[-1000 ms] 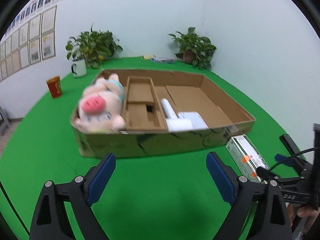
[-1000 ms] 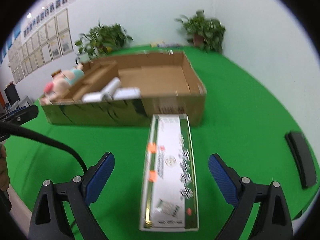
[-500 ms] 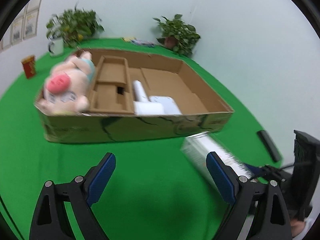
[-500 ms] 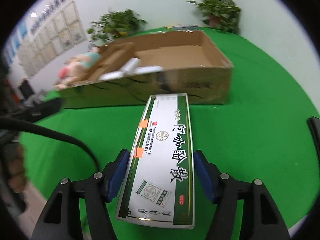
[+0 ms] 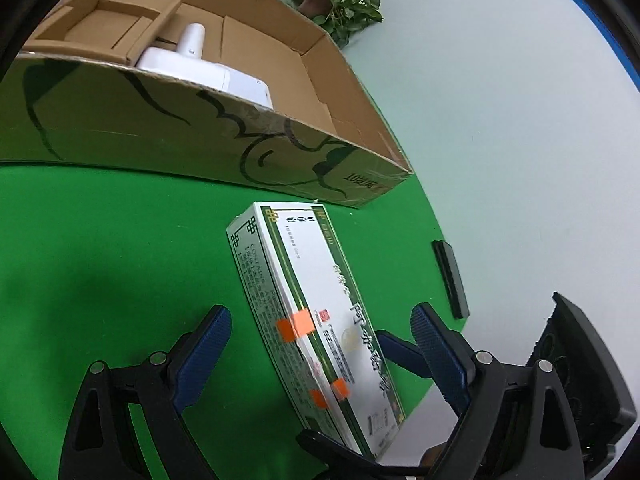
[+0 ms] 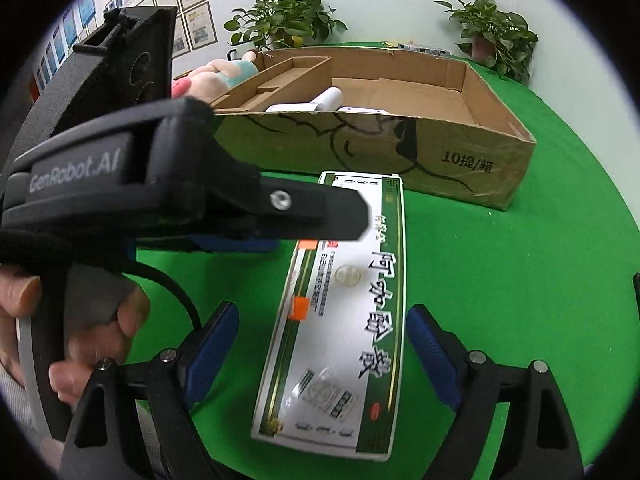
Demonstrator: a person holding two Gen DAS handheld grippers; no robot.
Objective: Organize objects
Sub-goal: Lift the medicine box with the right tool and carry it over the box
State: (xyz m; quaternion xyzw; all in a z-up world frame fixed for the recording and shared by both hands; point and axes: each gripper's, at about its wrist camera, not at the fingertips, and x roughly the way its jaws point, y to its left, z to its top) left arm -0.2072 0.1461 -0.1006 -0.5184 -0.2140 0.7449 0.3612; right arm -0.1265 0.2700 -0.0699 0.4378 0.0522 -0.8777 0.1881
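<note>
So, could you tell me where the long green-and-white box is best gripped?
Grip the green-and-white box across its narrow width, on the two long side faces, about mid-length near the orange stickers. It lies flat, one end towards the cardboard tray, so approach from its near end.

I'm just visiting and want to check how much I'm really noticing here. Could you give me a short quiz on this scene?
1. True or false: the long box lies inside the cardboard tray.
2. What sits between the fingers of the right gripper? A) a plush pig B) the long box C) a plant
3. Fill in: the tabletop is coloured ____.
Key: 1 false; 2 B; 3 green.
</note>
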